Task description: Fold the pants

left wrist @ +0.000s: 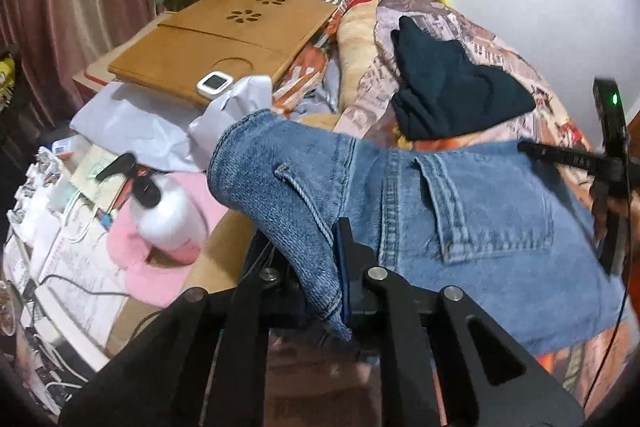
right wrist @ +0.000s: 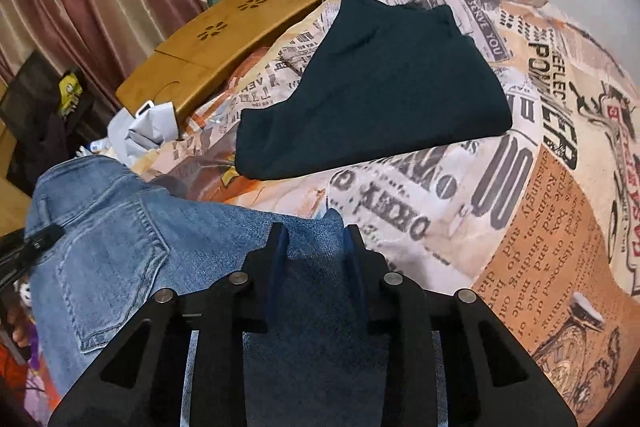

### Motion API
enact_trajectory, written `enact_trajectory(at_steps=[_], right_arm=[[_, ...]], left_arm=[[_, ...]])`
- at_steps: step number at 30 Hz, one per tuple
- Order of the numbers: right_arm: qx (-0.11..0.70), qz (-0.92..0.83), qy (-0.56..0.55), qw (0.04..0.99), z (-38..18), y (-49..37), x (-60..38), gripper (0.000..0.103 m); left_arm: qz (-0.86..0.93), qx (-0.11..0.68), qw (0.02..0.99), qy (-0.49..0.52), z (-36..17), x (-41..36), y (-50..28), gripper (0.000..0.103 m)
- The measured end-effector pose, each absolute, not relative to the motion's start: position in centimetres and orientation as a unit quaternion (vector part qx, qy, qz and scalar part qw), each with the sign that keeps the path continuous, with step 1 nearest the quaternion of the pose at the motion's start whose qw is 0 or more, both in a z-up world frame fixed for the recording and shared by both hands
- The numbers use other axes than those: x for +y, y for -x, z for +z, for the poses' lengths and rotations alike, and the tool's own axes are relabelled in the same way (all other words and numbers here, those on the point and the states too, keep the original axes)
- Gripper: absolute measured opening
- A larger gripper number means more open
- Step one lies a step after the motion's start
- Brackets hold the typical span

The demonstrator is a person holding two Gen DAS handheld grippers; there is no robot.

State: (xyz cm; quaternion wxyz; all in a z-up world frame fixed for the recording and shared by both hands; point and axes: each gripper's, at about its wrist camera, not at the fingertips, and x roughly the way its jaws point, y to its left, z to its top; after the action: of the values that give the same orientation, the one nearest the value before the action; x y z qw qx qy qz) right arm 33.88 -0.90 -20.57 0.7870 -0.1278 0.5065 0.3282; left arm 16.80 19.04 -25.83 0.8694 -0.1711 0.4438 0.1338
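Blue jeans (left wrist: 480, 211) lie folded across the printed bedspread, back pocket (left wrist: 492, 203) up. My left gripper (left wrist: 320, 267) is shut on the waistband end of the jeans, which drapes over and between its fingers, lifted at the bed's left edge. My right gripper (right wrist: 316, 247) stands over the jeans' (right wrist: 120, 247) other end with its jaws apart, denim lying between and below the blue pads (right wrist: 280, 259). The right gripper also shows in the left wrist view (left wrist: 560, 157) at the jeans' far right edge. The left gripper's tip shows in the right wrist view (right wrist: 36, 243).
A folded dark teal garment (right wrist: 372, 95) lies on the bedspread (right wrist: 540, 187) beyond the jeans. A wooden lap table (left wrist: 224, 39) rests at the bed's left, crumpled white paper (left wrist: 232, 115) beside it. A cluttered side surface holds a white pump bottle (left wrist: 168, 211) and pink cloth.
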Motion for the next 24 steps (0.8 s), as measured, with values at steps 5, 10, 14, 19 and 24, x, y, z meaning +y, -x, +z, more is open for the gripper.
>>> enact_trajectory(at_steps=[5,10,14,19,24], right_arm=[[0.498,0.316,0.138,0.796,-19.8,-33.4,-0.7,0.028],[0.485,0.314,0.159,0.801,-17.7,-30.0,-1.8,0.047],[0.501,0.325,0.157,0.786,-17.7,-26.8,-3.3,0.052],[0.520,0.316,0.133,0.783,-18.2,-23.2,-6.0,0.053],[0.531,0.301,0.062,0.790,-17.3,-20.0,-10.0,0.055]], left_arm=[[0.106,0.478,0.847,0.209,-29.2,19.2,-15.7,0.022],[0.093,0.482,0.834,0.251,-28.5,21.0,-15.8,0.054],[0.087,0.485,0.830,0.262,-28.3,22.0,-16.5,0.059],[0.112,0.466,0.844,0.240,-27.7,22.5,-16.3,0.018],[0.130,0.472,0.860,0.143,-27.8,20.6,-15.9,0.019]])
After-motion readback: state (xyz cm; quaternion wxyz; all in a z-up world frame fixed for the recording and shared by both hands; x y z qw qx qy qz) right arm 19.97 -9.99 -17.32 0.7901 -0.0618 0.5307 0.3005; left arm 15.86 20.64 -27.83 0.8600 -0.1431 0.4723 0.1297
